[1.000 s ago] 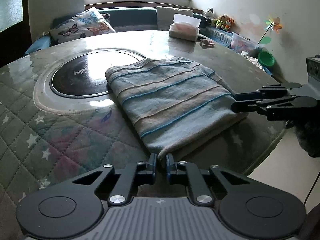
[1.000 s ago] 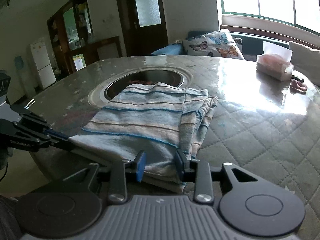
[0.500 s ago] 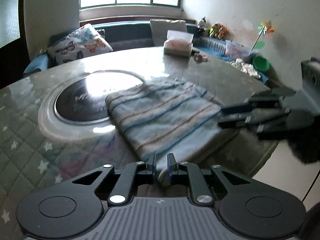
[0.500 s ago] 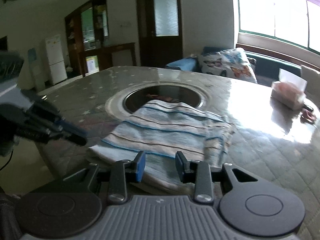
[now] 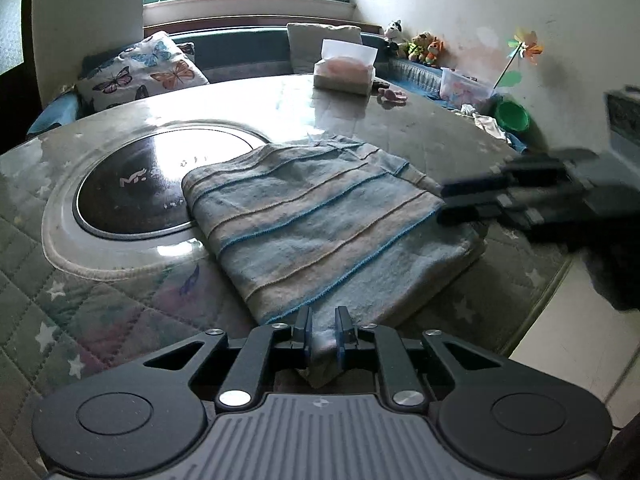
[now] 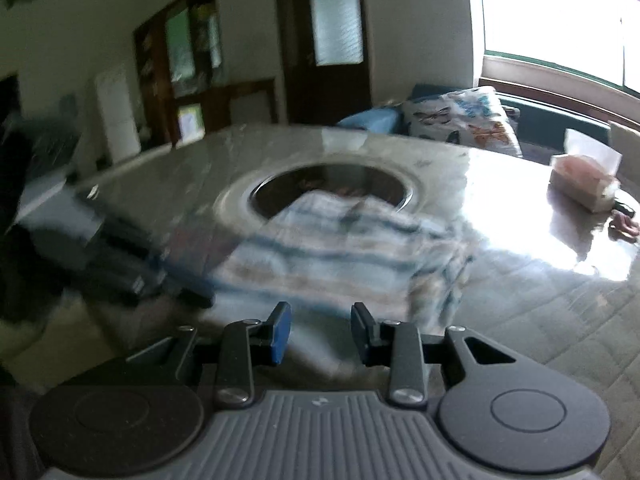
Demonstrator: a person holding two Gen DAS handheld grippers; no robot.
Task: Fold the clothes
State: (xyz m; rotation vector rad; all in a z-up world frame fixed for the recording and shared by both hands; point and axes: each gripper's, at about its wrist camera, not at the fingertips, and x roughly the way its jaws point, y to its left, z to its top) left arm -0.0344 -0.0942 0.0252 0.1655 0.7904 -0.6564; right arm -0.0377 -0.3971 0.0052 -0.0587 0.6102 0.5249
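A folded garment (image 5: pixel 320 216) with blue and beige stripes lies on the round quilted table (image 5: pixel 100 300). My left gripper (image 5: pixel 325 326) is shut on its near corner, and a fold of the cloth bunches between the pads. In the right wrist view, which is blurred, my right gripper (image 6: pixel 320 332) stands wider, and the thick edge of the garment (image 6: pixel 340 248) fills the gap between its fingers. The left wrist view shows the right gripper (image 5: pixel 444 204) at the garment's right corner. The left gripper (image 6: pixel 192 292) appears as a dark blur at the left.
A dark round inset plate (image 5: pixel 132 188) sits in the table's middle, partly under the garment. A tissue box (image 5: pixel 344 72) stands at the far side. The table edge (image 5: pixel 540 300) runs close on the right, with floor beyond. A butterfly cushion (image 5: pixel 148 68) lies on the bench behind.
Both grippers have risen a little and drawn back from the table while holding the garment's near corners. The cloth corner now hangs in the left jaws. The right view has blurred with motion.
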